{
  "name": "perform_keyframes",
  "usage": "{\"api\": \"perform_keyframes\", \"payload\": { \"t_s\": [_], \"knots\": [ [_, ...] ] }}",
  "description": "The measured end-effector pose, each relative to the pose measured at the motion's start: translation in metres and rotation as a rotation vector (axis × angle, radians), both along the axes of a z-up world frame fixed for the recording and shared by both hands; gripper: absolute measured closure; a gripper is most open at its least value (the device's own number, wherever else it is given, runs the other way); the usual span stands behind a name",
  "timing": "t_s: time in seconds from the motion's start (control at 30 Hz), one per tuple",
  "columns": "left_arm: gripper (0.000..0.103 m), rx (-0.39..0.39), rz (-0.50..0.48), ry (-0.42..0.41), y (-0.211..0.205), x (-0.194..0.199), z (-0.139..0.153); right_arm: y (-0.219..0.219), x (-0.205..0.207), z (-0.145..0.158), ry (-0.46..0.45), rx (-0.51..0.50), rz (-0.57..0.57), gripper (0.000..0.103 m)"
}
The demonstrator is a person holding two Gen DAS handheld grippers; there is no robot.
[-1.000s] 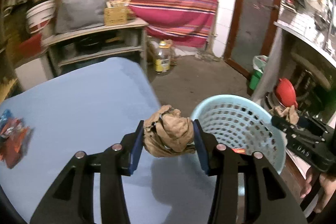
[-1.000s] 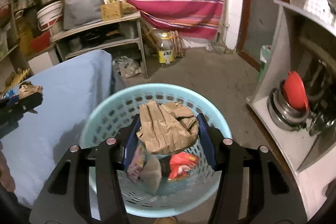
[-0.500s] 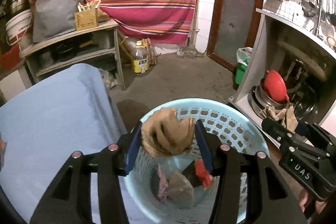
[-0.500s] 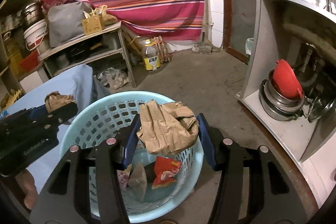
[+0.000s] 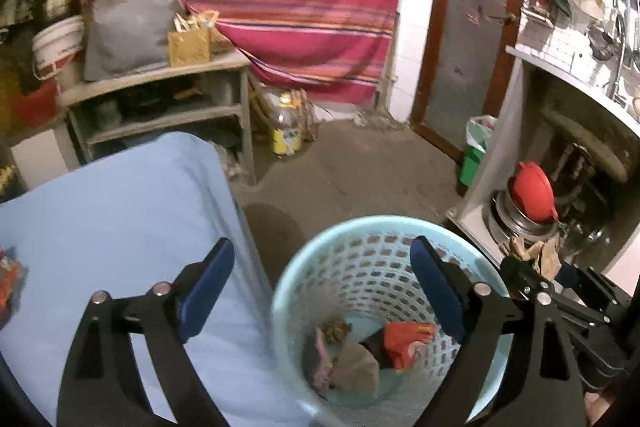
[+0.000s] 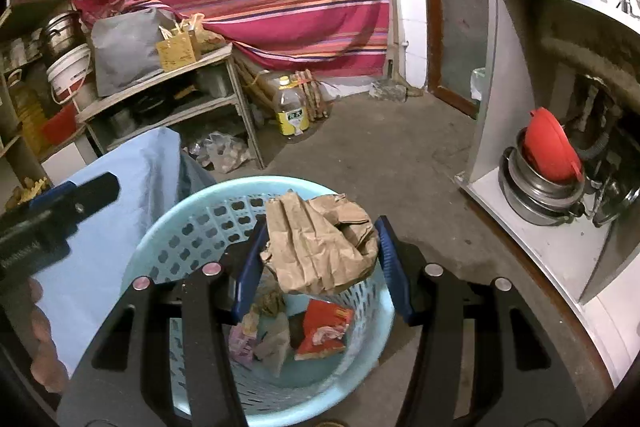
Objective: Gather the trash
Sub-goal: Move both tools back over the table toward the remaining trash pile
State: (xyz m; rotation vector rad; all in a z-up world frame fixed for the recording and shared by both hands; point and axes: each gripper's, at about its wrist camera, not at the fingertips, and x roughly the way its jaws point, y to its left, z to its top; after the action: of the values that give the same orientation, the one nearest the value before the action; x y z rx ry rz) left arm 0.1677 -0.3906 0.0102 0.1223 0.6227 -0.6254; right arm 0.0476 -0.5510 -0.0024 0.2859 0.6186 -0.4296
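Observation:
A light blue plastic basket (image 5: 360, 239) stands on the floor beside the blue-covered table (image 5: 120, 211). My left gripper (image 5: 322, 275) is open and empty above the basket's left rim. Its dropped brown paper ball (image 5: 336, 329) lies inside with a red wrapper (image 5: 404, 341) and other scraps. My right gripper (image 6: 320, 239) is shut on a crumpled brown paper bag (image 6: 320, 247) and holds it over the basket (image 6: 192, 223). The right gripper also shows at the right edge of the left wrist view (image 5: 532, 263).
Red and orange wrappers (image 5: 10, 283) lie at the table's left edge. A shelf unit (image 6: 172, 99) with clutter stands behind the table. An oil bottle (image 6: 292, 111) stands on the floor. A white cabinet (image 6: 552, 251) with pots and a red lid stands to the right.
My left gripper opened over the basket and the brown paper ball fell in. My right gripper kept its paper bag and shifted slightly over the basket.

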Motion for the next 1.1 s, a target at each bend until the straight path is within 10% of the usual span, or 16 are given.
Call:
{"api": "perform_keyframes", "payload": {
  "t_s": [0.17,0.5,1.1],
  "knots": [
    [0.014,-0.013,0.025,0.012,0.019,0.003,0.006,0.01,0.009,-0.001,-0.001,0.003,0.024,0.048],
    [0.013,-0.001,0.082,0.008,0.056,0.008,0.008,0.013,0.007,0.011,-0.081,0.008,-0.051,0.005],
    [0.007,0.055,0.409,-0.074,0.281,0.037,-0.005,0.136,0.06,0.015,-0.132,0.002,0.097,0.004]
  ]
}}
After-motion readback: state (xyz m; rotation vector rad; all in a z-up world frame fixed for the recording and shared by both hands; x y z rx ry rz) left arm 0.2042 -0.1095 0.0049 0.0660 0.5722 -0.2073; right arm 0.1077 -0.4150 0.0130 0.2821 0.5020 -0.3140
